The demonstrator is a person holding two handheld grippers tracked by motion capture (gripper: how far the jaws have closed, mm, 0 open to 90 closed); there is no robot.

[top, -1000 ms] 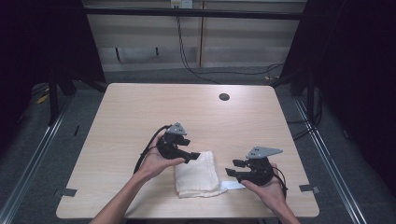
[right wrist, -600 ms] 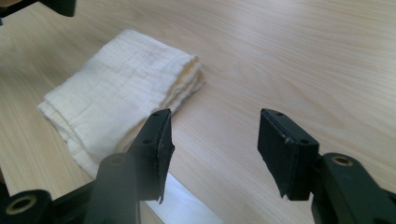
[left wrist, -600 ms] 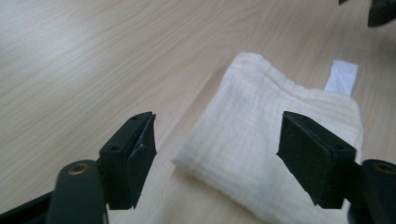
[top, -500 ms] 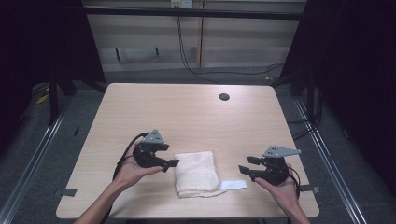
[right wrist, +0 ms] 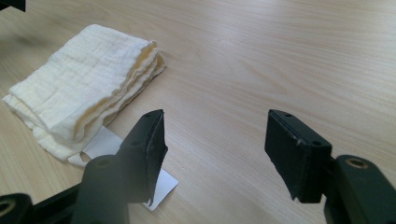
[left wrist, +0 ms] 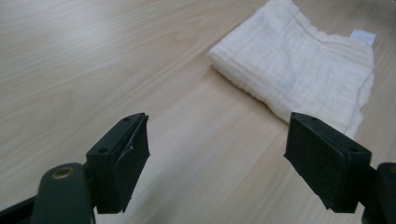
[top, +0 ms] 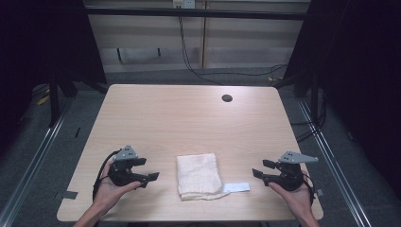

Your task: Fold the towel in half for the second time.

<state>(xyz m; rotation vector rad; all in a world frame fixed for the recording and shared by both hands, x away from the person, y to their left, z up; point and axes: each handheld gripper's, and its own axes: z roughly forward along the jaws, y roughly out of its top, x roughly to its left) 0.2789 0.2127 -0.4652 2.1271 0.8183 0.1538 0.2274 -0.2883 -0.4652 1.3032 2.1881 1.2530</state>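
under towel — white tag

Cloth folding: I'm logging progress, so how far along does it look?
Done, it seems: the cloth lies folded in a compact stack near the table's front edge, its white tag sticking out. In hand: nothing. The left tongs and right tongs are apart from it on either side, and the right jaws have just been opening, with nothing between them. Left: probably nothing more.
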